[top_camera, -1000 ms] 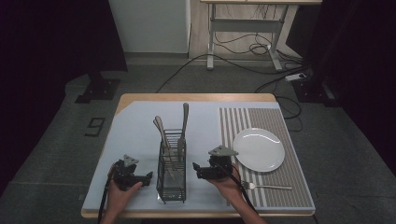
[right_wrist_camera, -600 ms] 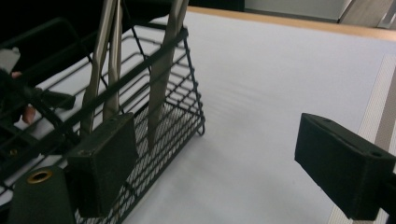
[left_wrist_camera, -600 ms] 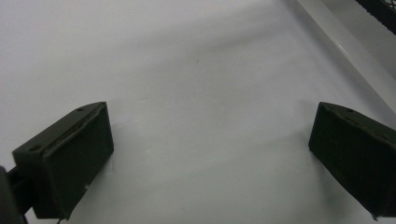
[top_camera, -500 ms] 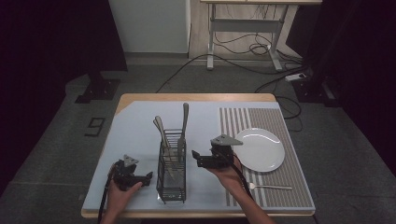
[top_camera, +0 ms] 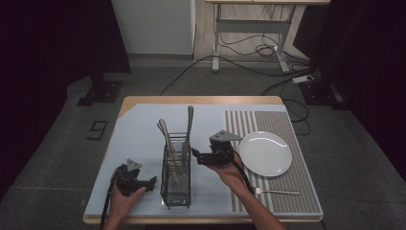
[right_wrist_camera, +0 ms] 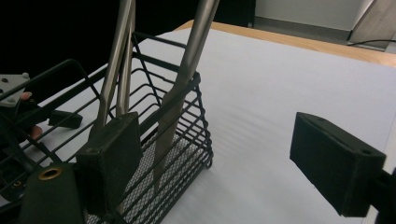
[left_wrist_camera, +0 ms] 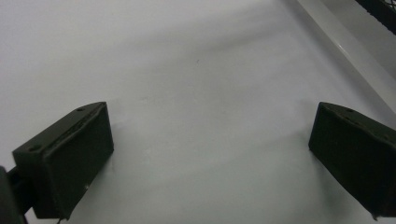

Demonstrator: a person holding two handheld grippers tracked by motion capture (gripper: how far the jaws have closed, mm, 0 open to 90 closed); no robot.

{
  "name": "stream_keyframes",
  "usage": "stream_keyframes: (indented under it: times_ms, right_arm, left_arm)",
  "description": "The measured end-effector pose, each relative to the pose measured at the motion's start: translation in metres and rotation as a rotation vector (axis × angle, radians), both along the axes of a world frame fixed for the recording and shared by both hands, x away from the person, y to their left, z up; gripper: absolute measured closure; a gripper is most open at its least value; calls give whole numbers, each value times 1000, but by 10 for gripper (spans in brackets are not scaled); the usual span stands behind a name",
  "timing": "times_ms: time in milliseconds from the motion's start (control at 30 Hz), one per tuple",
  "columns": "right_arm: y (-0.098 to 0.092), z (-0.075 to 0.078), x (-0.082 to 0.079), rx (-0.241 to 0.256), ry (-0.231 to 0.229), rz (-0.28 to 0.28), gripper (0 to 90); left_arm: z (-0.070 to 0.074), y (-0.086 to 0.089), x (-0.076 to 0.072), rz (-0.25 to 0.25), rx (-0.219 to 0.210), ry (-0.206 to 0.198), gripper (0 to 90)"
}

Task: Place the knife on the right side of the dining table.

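While raised, right gripper [top_camera: 195,154] beside caddy [top_camera: 175,177]

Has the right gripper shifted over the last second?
Yes. The right gripper has moved up the table away from the fork, coming alongside the wire caddy; its jaws are open.

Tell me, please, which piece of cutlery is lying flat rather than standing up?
The fork on the striped mat, below the plate; the other pieces stand upright in the wire caddy.
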State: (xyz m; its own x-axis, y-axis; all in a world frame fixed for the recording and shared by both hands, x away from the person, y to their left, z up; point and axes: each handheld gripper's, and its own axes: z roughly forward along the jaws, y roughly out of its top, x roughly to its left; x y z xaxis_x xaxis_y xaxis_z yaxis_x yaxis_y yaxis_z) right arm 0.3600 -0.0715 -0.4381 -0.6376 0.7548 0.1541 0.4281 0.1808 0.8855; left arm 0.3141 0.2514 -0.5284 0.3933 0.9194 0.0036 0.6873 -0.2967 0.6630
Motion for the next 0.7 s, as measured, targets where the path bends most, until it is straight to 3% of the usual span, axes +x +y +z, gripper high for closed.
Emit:
stream_keyframes:
  times_ms: [700]
  right_arm:
    - [11, 12, 27, 47, -13, 37, 286]
  left_arm:
    - [0, 0, 0, -2, 2, 1, 0]
